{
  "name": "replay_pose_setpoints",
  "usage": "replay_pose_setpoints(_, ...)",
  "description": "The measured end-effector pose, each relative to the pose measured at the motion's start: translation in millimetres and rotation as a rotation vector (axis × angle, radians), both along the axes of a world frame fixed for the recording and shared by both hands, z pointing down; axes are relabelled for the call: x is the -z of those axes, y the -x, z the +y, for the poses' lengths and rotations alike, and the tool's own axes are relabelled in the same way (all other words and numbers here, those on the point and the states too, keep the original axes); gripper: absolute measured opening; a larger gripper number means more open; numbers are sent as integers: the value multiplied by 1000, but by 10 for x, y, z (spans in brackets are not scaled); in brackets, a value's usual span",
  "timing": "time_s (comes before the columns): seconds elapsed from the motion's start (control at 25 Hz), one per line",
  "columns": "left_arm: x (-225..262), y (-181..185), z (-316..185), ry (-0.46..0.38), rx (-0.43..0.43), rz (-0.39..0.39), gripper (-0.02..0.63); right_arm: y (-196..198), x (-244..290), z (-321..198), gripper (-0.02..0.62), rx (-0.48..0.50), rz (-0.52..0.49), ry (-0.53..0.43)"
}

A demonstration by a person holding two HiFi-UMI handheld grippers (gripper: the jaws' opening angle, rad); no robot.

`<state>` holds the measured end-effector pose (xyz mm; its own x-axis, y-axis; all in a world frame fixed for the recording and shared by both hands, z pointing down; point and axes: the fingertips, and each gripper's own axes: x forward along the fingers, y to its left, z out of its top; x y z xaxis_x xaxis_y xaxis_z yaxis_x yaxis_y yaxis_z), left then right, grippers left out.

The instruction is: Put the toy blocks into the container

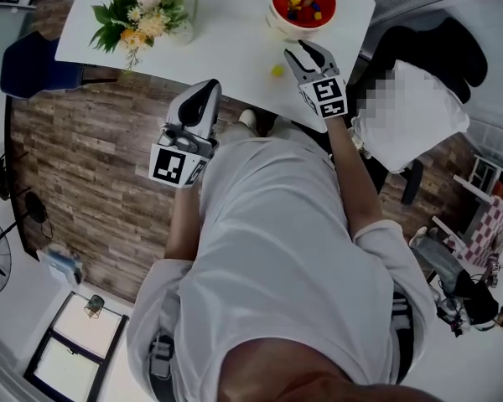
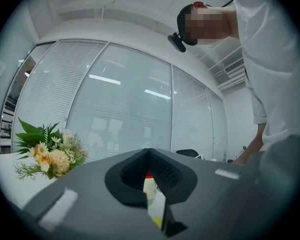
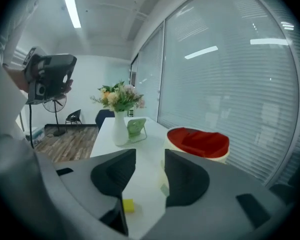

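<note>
Presently, left to right across the head view. Item: flower vase [image 1: 147, 11], upper left of the white desk [image 1: 226, 36], well apart from the work. Item: left gripper [image 1: 208, 89], centre-left, held off the desk's lower edge over the wooden floor [image 1: 84, 157]; jaws closed together on nothing, idle. Item: yellow block [image 1: 277, 70], centre-right, loose on the desk near its lower edge, the only loose block seen. Item: right gripper [image 1: 307, 50], just right of that block, tilted down toward the desk; jaws parted, nothing between them. In the right gripper view the block [image 3: 128, 205] lies low in the frame, under the left-hand jaw, not in the gap. Item: container [image 1: 277, 11], upper centre-right, red inside, several toy blocks [image 1: 302, 5] lying in it, just beyond the right gripper's tips. Handling note (judgement): the step in hand appears to be picking up the yellow block. Shift the right gripper toward the frame's left until the block is centred in the gap, lower the jaws to straddle it, close squarely on opposite faces, then lift clear over the container's rim before letting go.
</note>
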<state>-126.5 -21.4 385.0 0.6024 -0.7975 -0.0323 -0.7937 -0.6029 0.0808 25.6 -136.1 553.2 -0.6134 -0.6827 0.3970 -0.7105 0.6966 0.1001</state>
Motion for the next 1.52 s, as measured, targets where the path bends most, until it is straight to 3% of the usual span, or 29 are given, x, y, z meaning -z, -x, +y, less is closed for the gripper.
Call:
replay_pose_setpoints(0.28,-26,71,54,11,17,-8,-6,219,-765,211,336,119,104,227)
replay_pose_setpoints(0.48,-43,112,77,24,35,-16,-6,305,-1245,328,347,188,191,333)
replay_pose_setpoints(0.92,-41,205,93,44,76,-40,-6,321,-1833,428,290,267,343,467)
replay_pose_setpoints(1.2,-29,173,69,40,82,-38,-6,288,-1897,385,151,274,390,458)
replay_pose_setpoints(1.52,-6,123,53,33,81,-37,-6,262,-1786,386,149,278,359,437)
